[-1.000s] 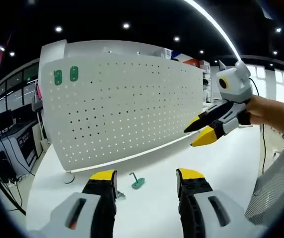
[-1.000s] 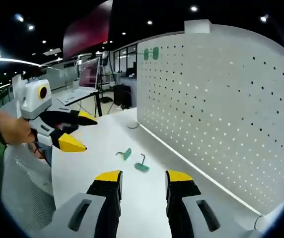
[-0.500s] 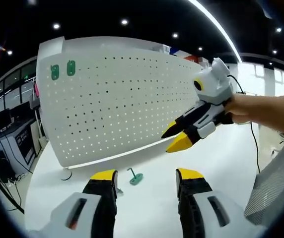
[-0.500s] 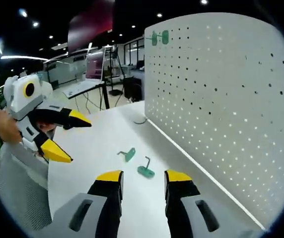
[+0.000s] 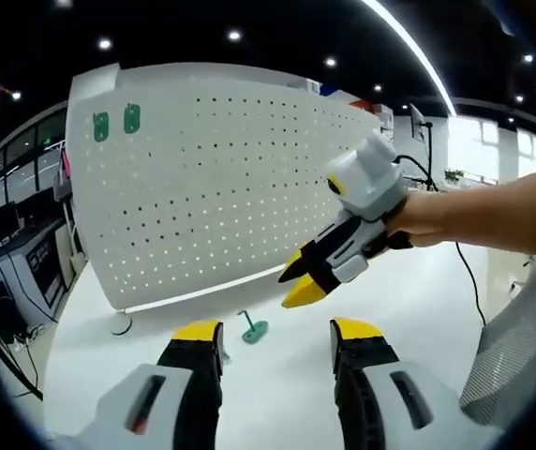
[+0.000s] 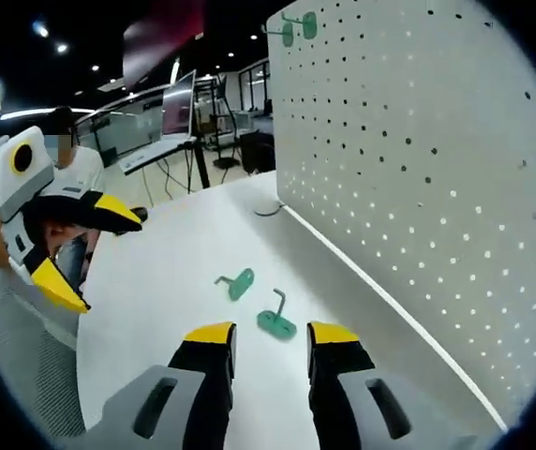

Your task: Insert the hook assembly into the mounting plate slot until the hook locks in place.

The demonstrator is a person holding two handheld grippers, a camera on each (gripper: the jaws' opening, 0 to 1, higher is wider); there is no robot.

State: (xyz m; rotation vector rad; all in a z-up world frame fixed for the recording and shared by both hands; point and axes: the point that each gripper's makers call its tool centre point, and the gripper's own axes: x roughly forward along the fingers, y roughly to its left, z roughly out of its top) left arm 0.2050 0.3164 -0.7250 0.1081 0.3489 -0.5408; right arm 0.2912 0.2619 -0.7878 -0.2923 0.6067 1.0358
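I am reaching my right gripper [image 6: 270, 336], jaws apart and empty, toward the nearer green hook [image 6: 275, 322] lying before the pegboard [image 6: 418, 169], left gripper [image 6: 67, 248] likewise spread; next comes closing on it.

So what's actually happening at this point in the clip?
A person holds a gripper in each hand over a white table, in front of a white pegboard. The right gripper, jaws open and empty, points at the nearer of two loose green hooks, with the second hook beyond. The left gripper is open and empty. Two green hooks already hang at the board's top.
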